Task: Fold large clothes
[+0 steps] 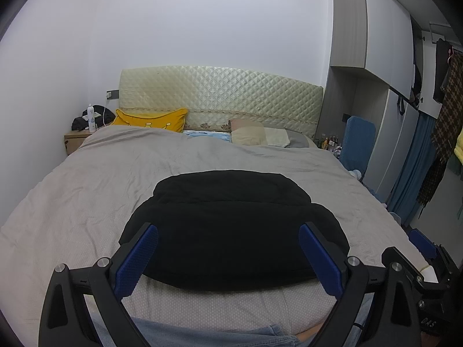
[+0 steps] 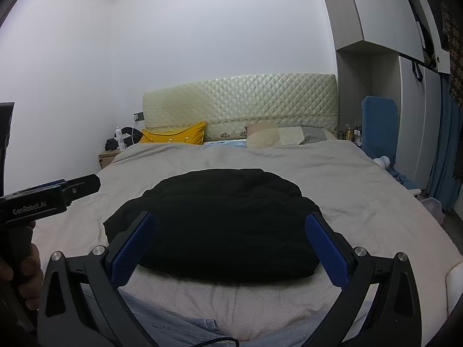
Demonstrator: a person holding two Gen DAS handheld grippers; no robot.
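A black garment [image 1: 231,225] lies folded into a thick rounded bundle on the grey bedspread [image 1: 95,179], near the bed's front edge. My left gripper [image 1: 228,231] hovers just short of it, open, its blue pads [image 1: 136,263] wide apart with nothing between them. In the right wrist view the same black garment [image 2: 214,222] sits straight ahead, and my right gripper [image 2: 230,219] is open too, its blue pads [image 2: 327,248] spread on either side. The left gripper's body [image 2: 43,199] shows at the left edge there, held by a hand [image 2: 20,266].
The bed has a quilted cream headboard [image 1: 220,95], a yellow pillow [image 1: 153,120] and pale pillows [image 1: 260,136]. A nightstand [image 1: 75,140] with a bottle stands far left. Wardrobes [image 1: 385,57], a blue chair [image 1: 357,141] and hanging clothes [image 1: 445,92] line the right side. Denim-clad legs [image 2: 179,329] press against the bed's front.
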